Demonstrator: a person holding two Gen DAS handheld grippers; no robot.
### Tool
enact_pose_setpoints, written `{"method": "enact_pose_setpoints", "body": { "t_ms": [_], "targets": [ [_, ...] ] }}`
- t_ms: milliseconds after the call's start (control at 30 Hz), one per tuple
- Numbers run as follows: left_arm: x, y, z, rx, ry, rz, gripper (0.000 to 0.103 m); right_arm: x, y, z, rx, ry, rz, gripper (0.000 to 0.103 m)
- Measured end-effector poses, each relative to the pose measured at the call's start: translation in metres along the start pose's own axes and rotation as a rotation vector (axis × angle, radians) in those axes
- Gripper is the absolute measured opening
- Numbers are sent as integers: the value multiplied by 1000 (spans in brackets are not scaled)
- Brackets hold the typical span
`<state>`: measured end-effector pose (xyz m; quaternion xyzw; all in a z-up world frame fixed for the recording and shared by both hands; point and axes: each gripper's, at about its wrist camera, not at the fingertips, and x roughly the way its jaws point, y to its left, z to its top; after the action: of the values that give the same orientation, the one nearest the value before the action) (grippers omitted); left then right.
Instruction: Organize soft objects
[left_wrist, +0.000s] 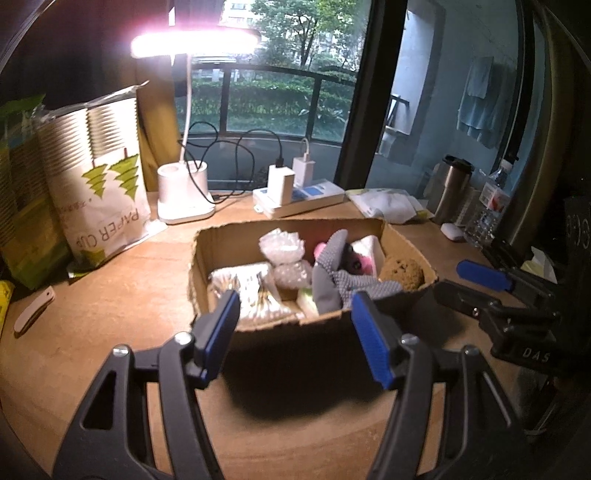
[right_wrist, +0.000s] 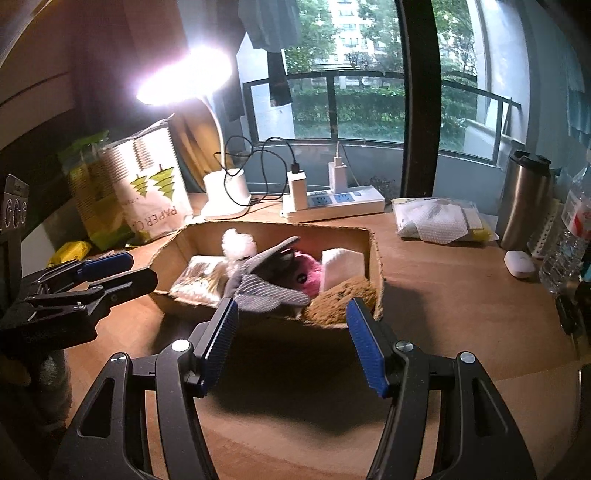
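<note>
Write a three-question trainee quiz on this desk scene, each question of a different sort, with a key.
1. True or false: the left gripper is shut on the grey glove.
2. Multiple choice: the brown sponge lies in which part of the cardboard box, as the right wrist camera shows it? A) far left corner B) near right corner C) outside the box
3. Fill in: the bag standing left of the lamp base reads "PAPER ____".

Key:
1. False. Both the left gripper and the right gripper are open and hold nothing.
2. B
3. CUP
</note>
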<state>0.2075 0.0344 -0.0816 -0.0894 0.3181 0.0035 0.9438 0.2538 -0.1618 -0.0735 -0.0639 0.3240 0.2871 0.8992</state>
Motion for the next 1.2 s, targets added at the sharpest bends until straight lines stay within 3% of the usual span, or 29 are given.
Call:
{"method": "enact_pose_setpoints", "body": {
  "t_ms": [633,1200],
  "targets": [
    [-45,5,-30,-4,-26,-41,73,-31,39,-28,-25,-14,-18,64],
    [-108,7,-20,19,-163,-31,76,-79,64,-16,-73,-108,-45,64]
  ]
}}
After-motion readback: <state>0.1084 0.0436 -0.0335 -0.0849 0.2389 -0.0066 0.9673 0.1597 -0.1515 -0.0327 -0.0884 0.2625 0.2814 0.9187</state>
